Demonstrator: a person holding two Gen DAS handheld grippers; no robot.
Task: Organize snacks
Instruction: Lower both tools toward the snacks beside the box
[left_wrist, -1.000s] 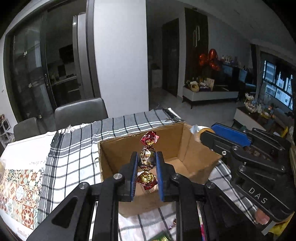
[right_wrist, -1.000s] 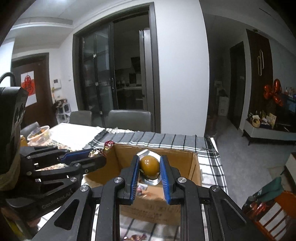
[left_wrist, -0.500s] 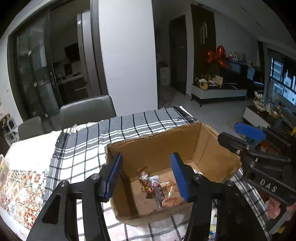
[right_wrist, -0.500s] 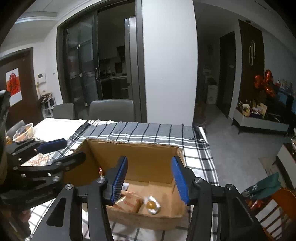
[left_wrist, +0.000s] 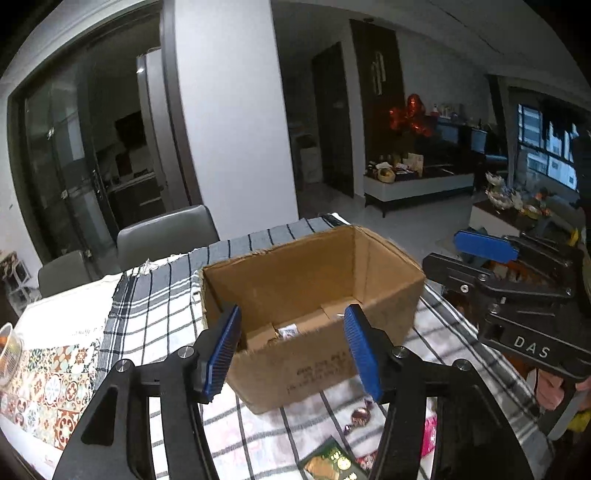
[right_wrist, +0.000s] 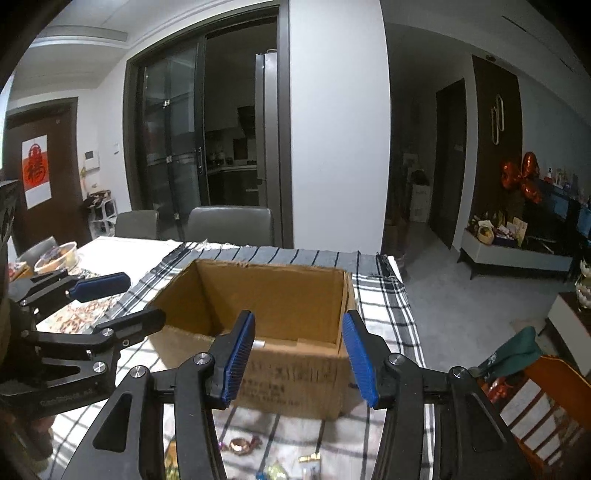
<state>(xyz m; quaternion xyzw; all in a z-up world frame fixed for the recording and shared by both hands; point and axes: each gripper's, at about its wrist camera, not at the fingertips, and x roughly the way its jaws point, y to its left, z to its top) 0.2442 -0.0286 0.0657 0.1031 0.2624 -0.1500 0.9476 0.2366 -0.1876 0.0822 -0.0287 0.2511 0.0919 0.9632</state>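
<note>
The cardboard box (left_wrist: 325, 347) is open on top; its near wall stands just ahead of both grippers, with loose wrapped sweets (left_wrist: 360, 415) on the checked cloth (left_wrist: 155, 314) before it

We saw a checked black-and-white cloth (right_wrist: 384, 306) spread over the table in the lower middle of the frame, with a patterned tile mat (left_wrist: 40, 384) at lower left beside it. Two grey chairs (right_wrist: 229, 225) stood behind the table at centre left, in front of dark glass sliding doors (right_wrist: 173, 147). A bowl (right_wrist: 57, 254) sat at the far left edge of the table. A red paper decoration (right_wrist: 35, 170) hung on a brown door at upper left. Red balloons (right_wrist: 521, 177) showed at right, above a low white bench (right_wrist: 517, 254) holding assorted items.
</note>
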